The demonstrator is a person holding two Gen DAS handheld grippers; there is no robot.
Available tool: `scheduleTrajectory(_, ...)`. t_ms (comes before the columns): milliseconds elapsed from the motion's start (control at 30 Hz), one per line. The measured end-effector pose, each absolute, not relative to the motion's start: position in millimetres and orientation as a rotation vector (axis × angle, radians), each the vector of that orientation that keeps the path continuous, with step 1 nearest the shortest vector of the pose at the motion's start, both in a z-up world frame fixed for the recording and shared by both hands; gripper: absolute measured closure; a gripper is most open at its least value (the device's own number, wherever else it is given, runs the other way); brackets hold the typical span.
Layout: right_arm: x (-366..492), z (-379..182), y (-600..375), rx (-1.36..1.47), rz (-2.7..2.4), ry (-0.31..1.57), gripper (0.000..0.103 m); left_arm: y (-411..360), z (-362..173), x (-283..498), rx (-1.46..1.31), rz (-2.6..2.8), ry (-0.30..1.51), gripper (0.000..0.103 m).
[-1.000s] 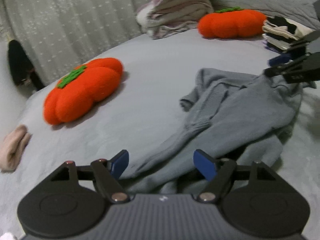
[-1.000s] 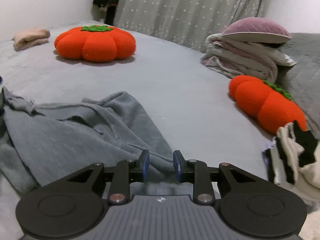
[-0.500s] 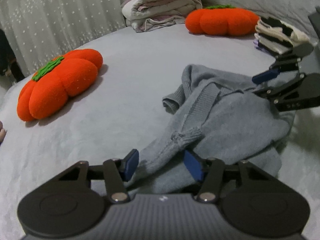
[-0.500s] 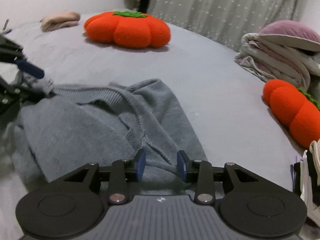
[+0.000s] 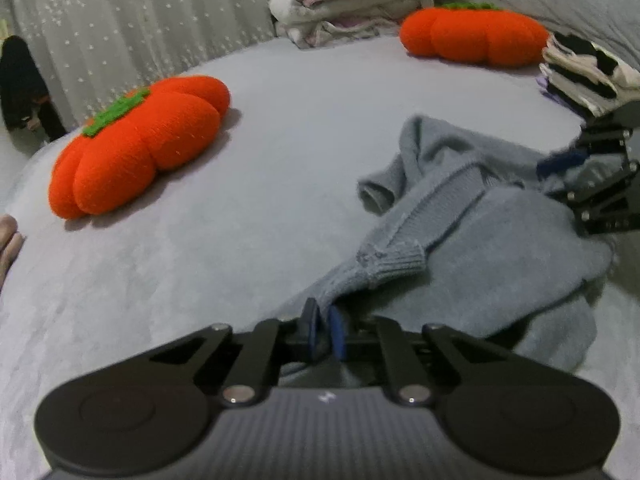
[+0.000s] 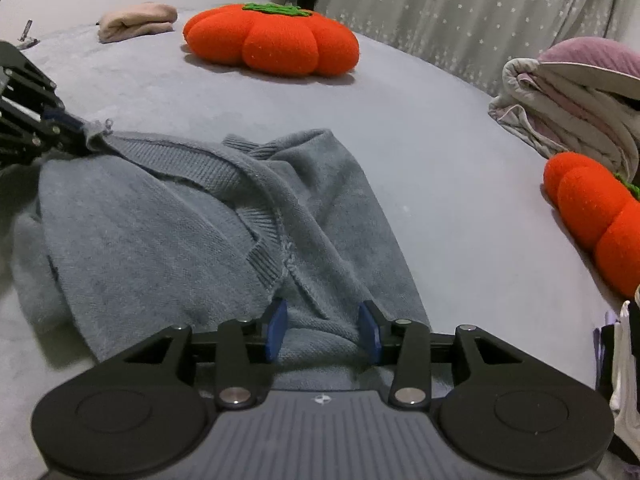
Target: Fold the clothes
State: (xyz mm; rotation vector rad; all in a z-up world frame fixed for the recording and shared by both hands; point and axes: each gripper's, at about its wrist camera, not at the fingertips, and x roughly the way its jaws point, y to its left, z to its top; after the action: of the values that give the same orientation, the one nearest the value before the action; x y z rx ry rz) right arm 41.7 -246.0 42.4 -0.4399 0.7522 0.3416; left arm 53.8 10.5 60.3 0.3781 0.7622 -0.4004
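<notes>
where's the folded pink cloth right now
In the right wrist view, the folded pink cloth lies at the far left of the grey bed cover, just left of the orange pumpkin-shaped plush cushion.

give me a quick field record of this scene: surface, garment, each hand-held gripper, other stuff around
surface: grey bed cover
garment: grey knit sweater, crumpled, unfolded
left hand-held gripper: jaws have just closed, pinching an edge of the sweater
right hand-held gripper: jaws apart, sweater fabric between them, grip not clear
cushions: two orange pumpkin cushions, one near, one at the side
folded pile: bedding stack with purple pillow on top
other clothes: pink folded item; black and white stack
</notes>
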Motion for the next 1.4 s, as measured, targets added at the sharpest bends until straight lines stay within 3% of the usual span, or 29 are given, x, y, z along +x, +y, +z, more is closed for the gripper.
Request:
scheduleTrajectory(33, 43, 43, -245, -0.433, 0.346, 0.759, 0.075, 11, 63, 53, 0.372, -0.388, 0.75, 0.095)
scheduleTrajectory(67, 43, 44, -245, -0.427, 0.349, 0.764, 0.092, 13, 66, 53, 0.363, -0.373, 0.737, 0.095)
scheduleTrajectory(100, 42, 45, -243, -0.433, 0.348, 0.761, 0.097, 15, 69, 52, 0.354, -0.357, 0.724, 0.095)
scheduleTrajectory(500, 16, 97, -245, -0.385, 0.202, 0.473, 0.1, 46, 112, 44, 0.22, -0.257, 0.6, 0.095)
scheduleTrajectory(767, 8, 115, -248, -0.341, 0.183, 0.39, 0.1, 59, 127, 37, 0.17, -0.261, 0.568, 0.095)
scheduleTrajectory(1167, 10, 100, -246, -0.378, 0.315, 0.502, 0.098, 74, 141, 30, 0.103, -0.281, 0.52, 0.095)
scheduleTrajectory(1200, 11, 96, -245, -0.391, 0.327, 0.516, 0.096, 75, 142, 29, 0.102, -0.282, 0.517, 0.095)
scheduleTrajectory(1267, 10, 89, -242, -0.424, 0.342, 0.53, 0.078, 76, 143, 29, 0.101, -0.285, 0.518, 0.095)
scheduleTrajectory(1333, 9, 82, -236, -0.463, 0.354, 0.527, 0.068, 75, 142, 28, 0.109, -0.293, 0.52, 0.095)
scheduleTrajectory(1400, 9, 78, -233, -0.483, 0.361, 0.523, 0.065, 74, 141, 26, 0.121, -0.308, 0.517, 0.095)
